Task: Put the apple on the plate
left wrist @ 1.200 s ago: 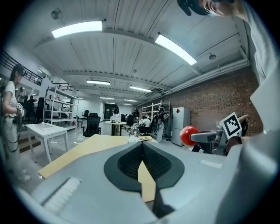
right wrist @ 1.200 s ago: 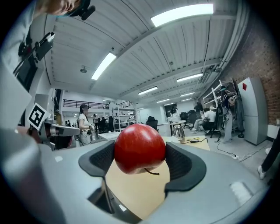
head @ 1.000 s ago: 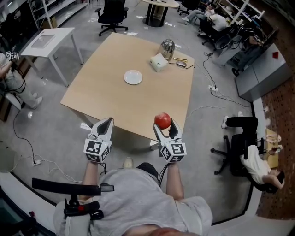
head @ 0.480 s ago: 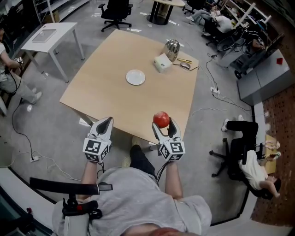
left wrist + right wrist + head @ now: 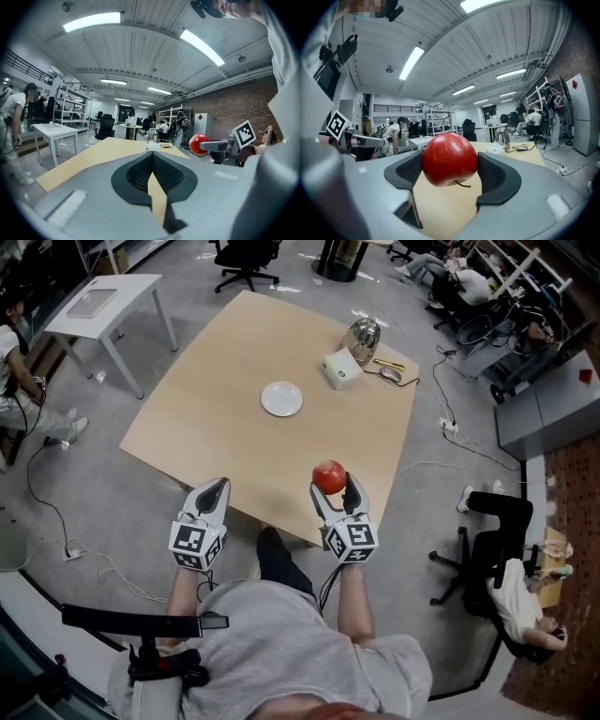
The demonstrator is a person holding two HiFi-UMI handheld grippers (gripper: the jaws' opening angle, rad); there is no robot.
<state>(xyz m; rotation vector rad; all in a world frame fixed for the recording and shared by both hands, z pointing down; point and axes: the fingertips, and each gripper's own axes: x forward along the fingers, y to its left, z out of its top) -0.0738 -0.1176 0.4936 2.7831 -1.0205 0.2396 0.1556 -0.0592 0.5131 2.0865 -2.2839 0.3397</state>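
Head view: right gripper (image 5: 335, 488), lower centre-right of frame, jaws clamped on round red apple (image 5: 328, 475), held in the air above near edge of light wooden table (image 5: 216, 418). Small round white plate (image 5: 281, 398) sits mid-table, upper centre of frame, well apart from apple. Left gripper (image 5: 214, 491), lower left-centre, by table's near edge. Shiny metal kettle (image 5: 364, 334) & white box (image 5: 341, 369) near table's far right corner.

Left gripper view: jaws pressed together, nothing btw them; apple at right of frame.

Right gripper view: apple fills the gap, both jaws touching its sides, stem on underside, table below.
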